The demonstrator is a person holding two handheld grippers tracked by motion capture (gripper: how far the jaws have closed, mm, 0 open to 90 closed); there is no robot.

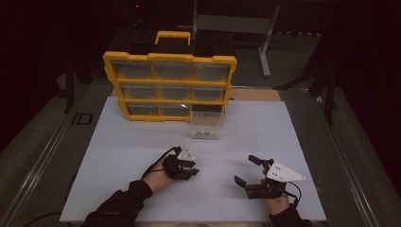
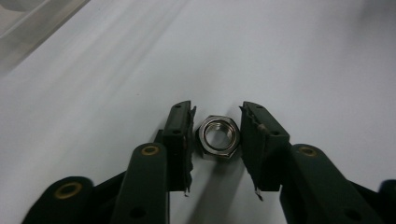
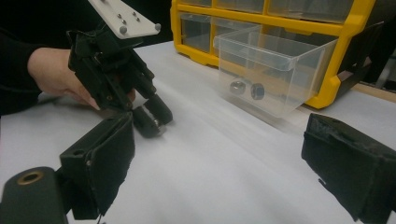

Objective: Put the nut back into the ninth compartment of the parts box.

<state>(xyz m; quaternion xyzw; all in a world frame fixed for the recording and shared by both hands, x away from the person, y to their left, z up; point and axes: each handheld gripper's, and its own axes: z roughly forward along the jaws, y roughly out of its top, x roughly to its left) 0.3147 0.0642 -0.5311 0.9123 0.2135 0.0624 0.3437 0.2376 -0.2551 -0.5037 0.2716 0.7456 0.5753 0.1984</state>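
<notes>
A steel hex nut point(image 2: 218, 136) sits between the two black jaws of my left gripper point(image 2: 217, 140), which is shut on it just above the white board. In the high view the left gripper point(image 1: 191, 169) is left of centre, held by a hand in a dark sleeve. From the right gripper view, the left gripper point(image 3: 154, 123) points down at the board with its tips together. My right gripper point(image 1: 242, 169) rests at the front right, open, with nothing between its jaws point(image 3: 219, 163).
A clear plastic drawer point(image 1: 205, 125) stands pulled out on the white board point(image 1: 132, 142), with two dark nuts point(image 3: 246, 88) inside. Behind it is a yellow-framed organiser point(image 1: 170, 58) with several clear drawers. A metal stand point(image 1: 265, 52) is at the back.
</notes>
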